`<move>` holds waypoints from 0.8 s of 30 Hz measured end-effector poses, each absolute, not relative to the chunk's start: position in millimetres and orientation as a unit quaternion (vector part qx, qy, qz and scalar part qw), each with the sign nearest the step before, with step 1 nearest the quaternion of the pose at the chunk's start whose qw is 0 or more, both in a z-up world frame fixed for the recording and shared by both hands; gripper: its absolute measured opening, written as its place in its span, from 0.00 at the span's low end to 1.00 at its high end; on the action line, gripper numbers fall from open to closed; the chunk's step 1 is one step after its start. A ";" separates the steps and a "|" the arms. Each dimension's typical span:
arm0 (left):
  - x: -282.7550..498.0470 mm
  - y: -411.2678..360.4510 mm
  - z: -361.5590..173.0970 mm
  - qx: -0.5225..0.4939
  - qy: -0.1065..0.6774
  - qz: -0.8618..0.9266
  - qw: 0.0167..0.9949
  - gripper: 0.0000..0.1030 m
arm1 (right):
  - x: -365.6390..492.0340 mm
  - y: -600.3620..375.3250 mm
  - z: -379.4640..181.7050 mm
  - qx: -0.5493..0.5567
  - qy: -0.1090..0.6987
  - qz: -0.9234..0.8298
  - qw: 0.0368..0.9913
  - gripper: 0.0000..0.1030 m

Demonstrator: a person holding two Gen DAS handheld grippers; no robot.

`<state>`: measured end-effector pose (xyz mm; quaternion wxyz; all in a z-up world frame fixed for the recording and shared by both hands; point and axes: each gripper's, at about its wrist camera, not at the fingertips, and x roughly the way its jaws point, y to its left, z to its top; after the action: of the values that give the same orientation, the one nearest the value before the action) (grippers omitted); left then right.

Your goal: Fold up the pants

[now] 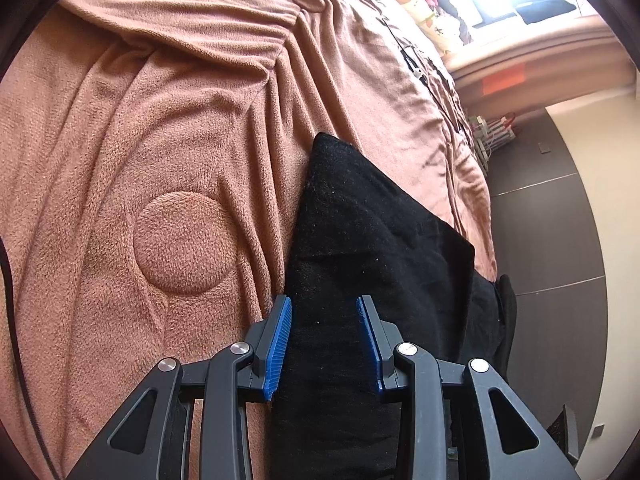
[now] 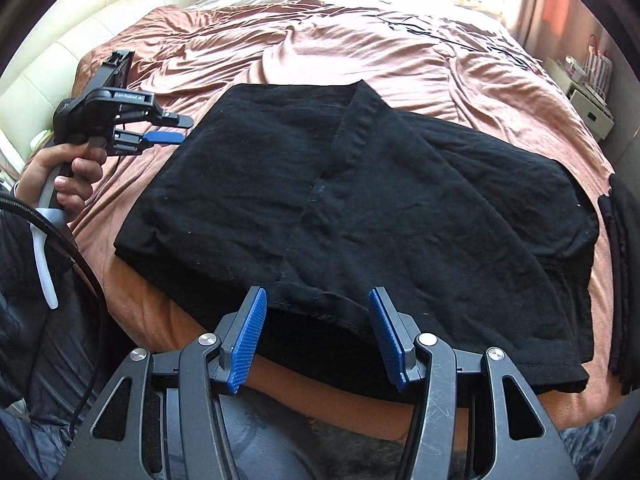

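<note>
Black pants (image 2: 360, 200) lie folded across a pinkish-brown blanket (image 2: 320, 40) on a bed, with one hemmed leg laid diagonally over the top. My right gripper (image 2: 317, 294) hovers open over the near hem, and its blue pads (image 2: 248, 336) do not touch the cloth. A hand (image 2: 72, 184) holds my left gripper (image 2: 184, 128) at the left end of the pants, open with nothing between its fingers. In the left wrist view the left gripper (image 1: 324, 300) stands open above the edge of the pants (image 1: 380, 240).
A second dark folded garment (image 2: 624, 260) lies at the bed's right edge. A cream padded headboard (image 2: 100, 12) is at the far left. Boxes (image 2: 588, 100) stand beside the bed on the right. A thin black cable (image 2: 440, 36) crosses the far blanket. Dark floor (image 1: 552, 240) lies beyond the bed.
</note>
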<state>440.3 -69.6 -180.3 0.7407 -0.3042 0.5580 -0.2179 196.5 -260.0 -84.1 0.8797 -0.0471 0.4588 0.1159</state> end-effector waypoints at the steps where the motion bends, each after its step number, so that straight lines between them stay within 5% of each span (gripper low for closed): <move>1: 440.4 -69.0 -179.9 -0.306 0.557 -0.219 0.740 0.34 | 196.7 -255.9 -87.3 -0.047 0.461 0.121 0.878 0.50; 8: 440.8 -65.1 -180.5 -0.312 0.556 -0.220 0.739 0.34 | 215.3 -244.0 -110.2 -0.072 0.484 0.109 0.865 0.49; 13: 441.3 -64.3 -181.0 -0.313 0.555 -0.219 0.738 0.34 | 215.8 -248.0 -107.3 -0.076 0.485 0.120 0.863 0.26; 24: 442.8 -67.3 -181.6 -0.305 0.555 -0.219 0.742 0.34 | 213.1 -281.7 -56.0 -0.073 0.440 0.088 0.891 0.11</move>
<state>442.8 -67.3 -181.6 0.7422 -0.3053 0.5551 -0.2186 213.1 -281.7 -56.0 0.8907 -0.0731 0.4400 0.0883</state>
